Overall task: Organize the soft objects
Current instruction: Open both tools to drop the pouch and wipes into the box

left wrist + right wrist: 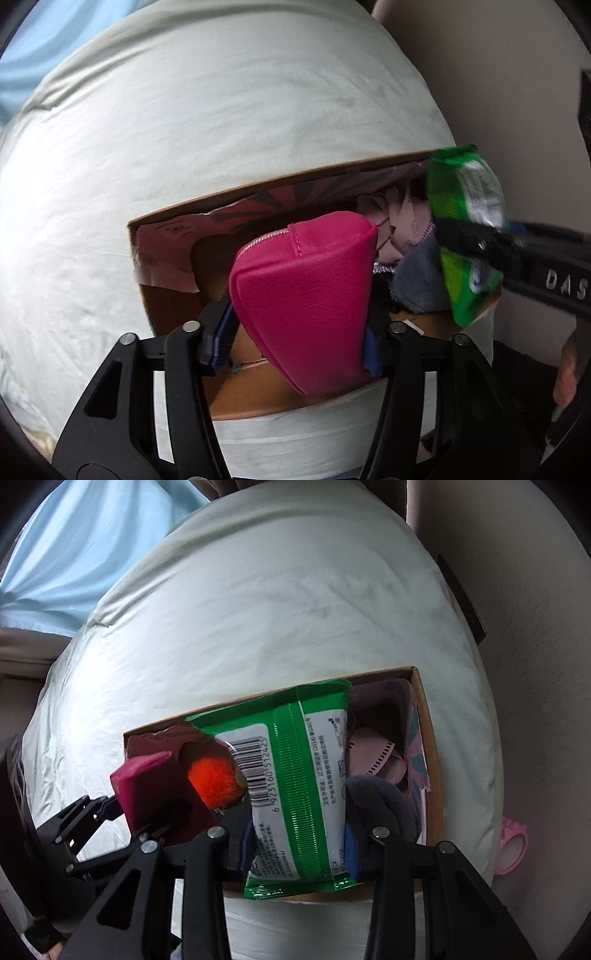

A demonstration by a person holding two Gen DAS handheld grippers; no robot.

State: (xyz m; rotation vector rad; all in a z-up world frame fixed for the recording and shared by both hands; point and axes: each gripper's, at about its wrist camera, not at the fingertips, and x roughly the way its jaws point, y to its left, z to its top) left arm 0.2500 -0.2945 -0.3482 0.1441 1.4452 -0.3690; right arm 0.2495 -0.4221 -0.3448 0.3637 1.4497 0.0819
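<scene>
Here, the left gripper (299, 325) has its jaws pinching a bright pink zippered pouch (306, 295), held over the near edge of an open cardboard box (280, 177) that sits on a pale green bed sheet (184, 110). In the right wrist view, the right gripper (299, 834) has its jaws closed on a green-and-white wipes packet (291, 771), barcode facing the camera, hanging above the same box. Inside the box, an orange furry item (214, 779) lies at about 9 o'clock from the packet, a grey plush piece (384, 805) at about 3 o'clock, and pale pink soft things (373, 753) toward 2 o'clock. A pink tape roll (511, 845) rests off the bed's edge, well apart from the box.
</scene>
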